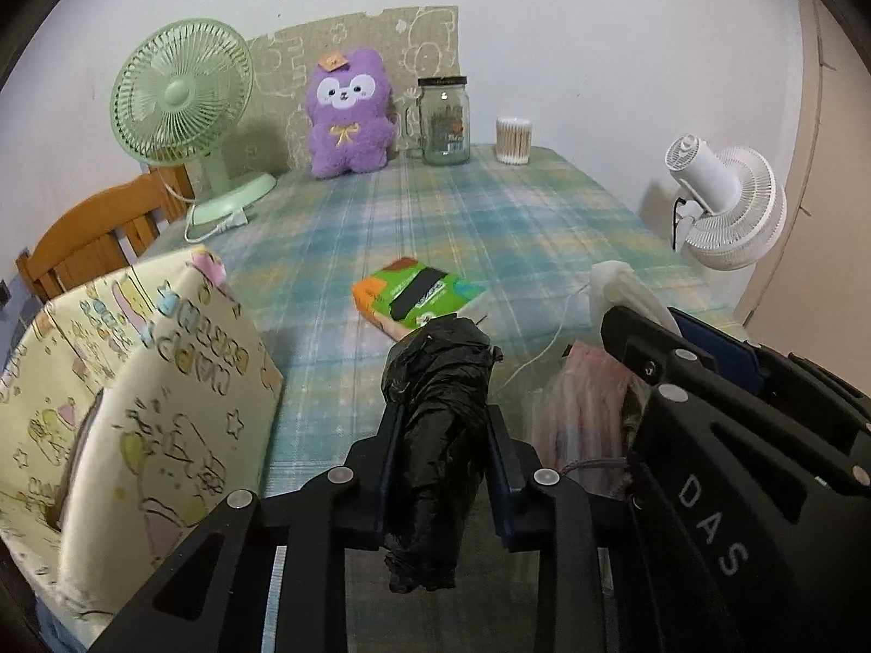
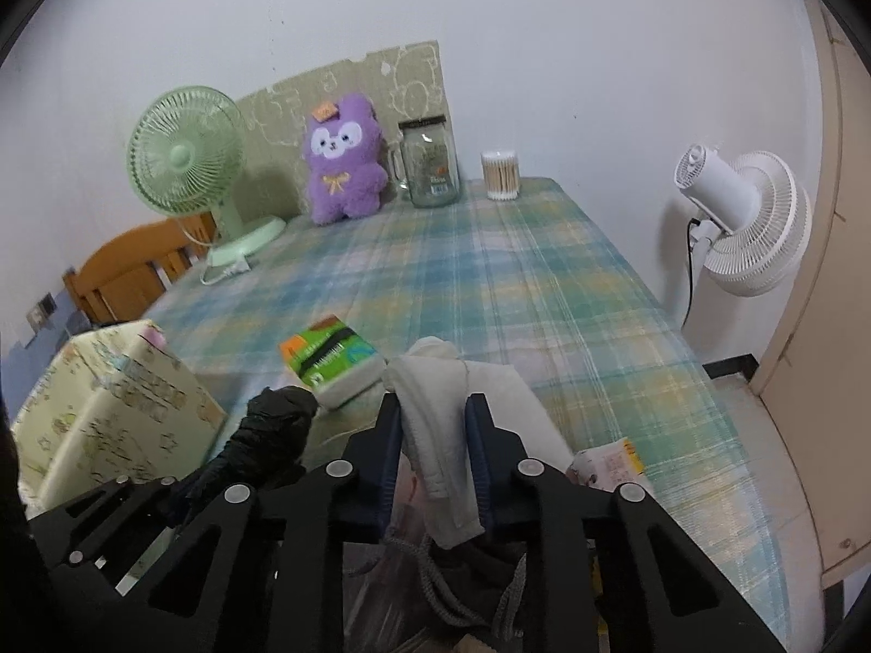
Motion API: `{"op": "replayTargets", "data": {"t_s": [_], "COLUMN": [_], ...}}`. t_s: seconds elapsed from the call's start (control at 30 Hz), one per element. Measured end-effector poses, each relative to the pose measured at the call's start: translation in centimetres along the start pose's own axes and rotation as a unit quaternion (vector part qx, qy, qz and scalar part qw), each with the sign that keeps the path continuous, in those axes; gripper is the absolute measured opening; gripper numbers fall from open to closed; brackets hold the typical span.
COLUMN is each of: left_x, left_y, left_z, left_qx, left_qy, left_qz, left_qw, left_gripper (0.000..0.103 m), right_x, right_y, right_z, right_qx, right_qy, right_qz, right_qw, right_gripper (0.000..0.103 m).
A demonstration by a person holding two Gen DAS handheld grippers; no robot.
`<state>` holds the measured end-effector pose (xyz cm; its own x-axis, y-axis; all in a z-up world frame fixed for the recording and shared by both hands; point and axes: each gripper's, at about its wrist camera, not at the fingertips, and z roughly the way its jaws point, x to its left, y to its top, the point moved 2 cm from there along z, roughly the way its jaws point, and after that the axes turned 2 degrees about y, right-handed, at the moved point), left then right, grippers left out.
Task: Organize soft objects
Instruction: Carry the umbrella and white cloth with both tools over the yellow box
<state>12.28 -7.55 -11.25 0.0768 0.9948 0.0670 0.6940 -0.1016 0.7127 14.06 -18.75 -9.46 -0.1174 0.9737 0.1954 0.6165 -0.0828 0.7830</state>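
My left gripper (image 1: pixel 443 424) is shut on a rolled black plastic bag (image 1: pixel 435 408) and holds it above the table's near edge; the bag also shows in the right wrist view (image 2: pixel 272 430). My right gripper (image 2: pixel 435 424) is shut on a folded white cloth (image 2: pixel 441 424), held just right of the left one; the cloth tip shows in the left wrist view (image 1: pixel 620 288). A cream cartoon-print fabric bin (image 1: pixel 136 381) stands at the near left, also in the right wrist view (image 2: pixel 109 408). A green tissue pack (image 1: pixel 419 294) lies ahead. A purple plush toy (image 1: pixel 348 114) sits at the back.
On the plaid tablecloth (image 1: pixel 462 217) stand a green fan (image 1: pixel 185 103), a glass jar (image 1: pixel 443 119) and a cotton-swab tub (image 1: pixel 513 140) along the back. A white fan (image 1: pixel 724 201) stands right of the table. A pink-printed bag (image 1: pixel 582 424) and grey cord (image 2: pixel 435 587) lie below the grippers. A wooden chair (image 1: pixel 98 234) is at left.
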Motion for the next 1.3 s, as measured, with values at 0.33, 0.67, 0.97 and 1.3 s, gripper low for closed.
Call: {"op": "replayTargets", "data": {"t_s": [0.33,0.67,0.97,1.3], "left_x": [-0.2,-0.1,0.6,1.8], "left_y": [1.6,2.8,4.0,5.1], "left_z": [-2.7,-4.7,-6.7,-8.6], "left_qx": [-0.016,-0.018,-0.037,-0.044], "left_qy": [-0.003,-0.007,-0.010,-0.022], "left_qz": [-0.001,-0.003,-0.003,0.002], "left_qw": [0.9999,0.9998,0.9993,0.9988], "left_gripper": [0.027,0.027,0.027,0.027], "right_x": [0.4,1.1,2.3,4.0], "right_y": [1.4,2.8,4.2,5.3], "right_z": [-2.5,-4.7,-6.8,-8.4], "right_qx": [-0.016,-0.023,-0.040,-0.035], "right_qy": [0.013,0.021,0.012,0.015], "right_qz": [-0.001,-0.003,-0.012,-0.013], "right_qw": [1.000,1.000,0.999,0.999], "right_gripper": [0.019,0.016,0.016,0.016]}}
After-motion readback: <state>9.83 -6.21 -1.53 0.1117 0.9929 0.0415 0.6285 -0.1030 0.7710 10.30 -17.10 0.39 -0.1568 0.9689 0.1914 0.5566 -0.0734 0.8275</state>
